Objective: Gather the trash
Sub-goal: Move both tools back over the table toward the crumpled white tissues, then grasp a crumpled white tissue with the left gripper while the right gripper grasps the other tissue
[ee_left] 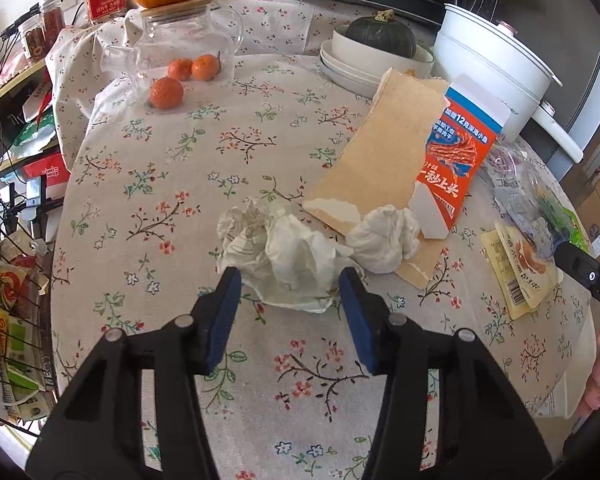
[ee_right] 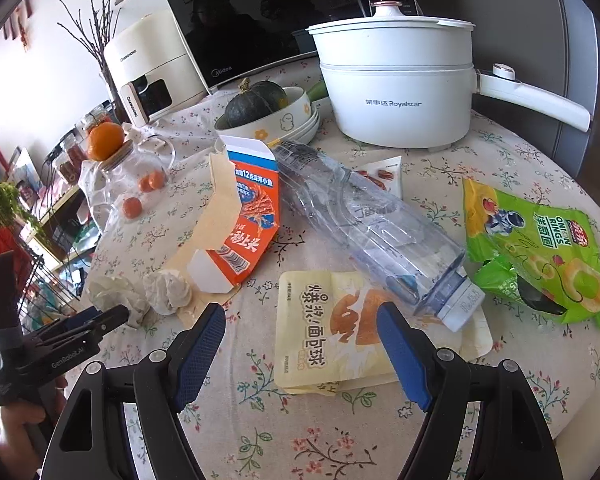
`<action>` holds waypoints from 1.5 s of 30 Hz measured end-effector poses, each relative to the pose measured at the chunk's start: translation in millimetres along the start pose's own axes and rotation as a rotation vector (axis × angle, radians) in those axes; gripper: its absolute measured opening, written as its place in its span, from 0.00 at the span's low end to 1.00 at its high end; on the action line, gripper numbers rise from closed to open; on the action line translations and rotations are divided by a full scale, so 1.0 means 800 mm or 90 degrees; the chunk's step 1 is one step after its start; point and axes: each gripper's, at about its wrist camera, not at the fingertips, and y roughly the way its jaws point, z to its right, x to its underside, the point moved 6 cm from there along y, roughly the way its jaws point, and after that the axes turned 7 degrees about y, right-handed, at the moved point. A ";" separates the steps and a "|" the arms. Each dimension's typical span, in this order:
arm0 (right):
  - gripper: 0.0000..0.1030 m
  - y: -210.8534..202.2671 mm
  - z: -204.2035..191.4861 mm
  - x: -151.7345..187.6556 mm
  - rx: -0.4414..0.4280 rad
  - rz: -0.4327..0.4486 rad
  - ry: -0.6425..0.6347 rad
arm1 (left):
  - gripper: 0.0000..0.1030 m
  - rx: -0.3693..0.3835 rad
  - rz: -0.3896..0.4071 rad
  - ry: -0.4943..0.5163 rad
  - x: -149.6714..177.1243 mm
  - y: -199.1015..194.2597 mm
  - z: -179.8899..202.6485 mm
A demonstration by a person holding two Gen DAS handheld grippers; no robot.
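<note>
Nothing is collected yet: all trash lies on the tabletop (ee_left: 260, 128). Your left tongs (ee_left: 290, 284) stand half spread around the crumpled tissue (ee_left: 284, 252), not pinching it. Beside that tissue lie the torn box (ee_right: 248, 216), bottle (ee_right: 364, 224) and yellow pouch (ee_right: 332, 328), under your spread right tongs (ee_right: 300, 320).

White crumpled tissue (ee_left: 288, 256), orange-and-blue carton (ee_right: 252, 216) and green snack bag (ee_right: 536, 252) lie on a floral-print tablecloth (ee_left: 188, 184).
</note>
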 end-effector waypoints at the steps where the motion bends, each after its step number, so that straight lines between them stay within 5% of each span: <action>1: 0.77 0.003 -0.004 0.001 -0.002 -0.001 -0.004 | 0.44 0.004 -0.001 -0.001 -0.001 0.001 0.000; 3: 0.77 0.007 -0.011 0.003 -0.005 -0.004 -0.009 | 0.37 0.000 0.002 0.004 -0.002 0.000 0.000; 5: 0.77 0.011 -0.017 0.004 -0.010 -0.005 -0.012 | 0.15 -0.007 0.007 0.013 -0.003 -0.003 -0.002; 20: 0.77 0.060 -0.108 0.024 -0.063 -0.027 -0.050 | 0.13 -0.040 0.047 -0.010 -0.002 -0.052 -0.056; 34: 0.61 0.117 -0.157 0.036 -0.079 -0.058 -0.082 | 0.13 -0.049 0.035 -0.025 0.010 -0.055 -0.085; 38: 0.52 0.125 -0.157 0.033 -0.073 -0.057 -0.083 | 0.13 -0.052 0.030 -0.025 0.012 -0.053 -0.087; 42: 0.28 0.127 -0.159 0.033 -0.095 -0.067 -0.094 | 0.13 -0.054 0.027 -0.024 0.013 -0.052 -0.087; 45: 0.22 0.121 -0.163 0.036 -0.095 -0.060 -0.107 | 0.13 -0.056 0.027 -0.022 0.013 -0.052 -0.086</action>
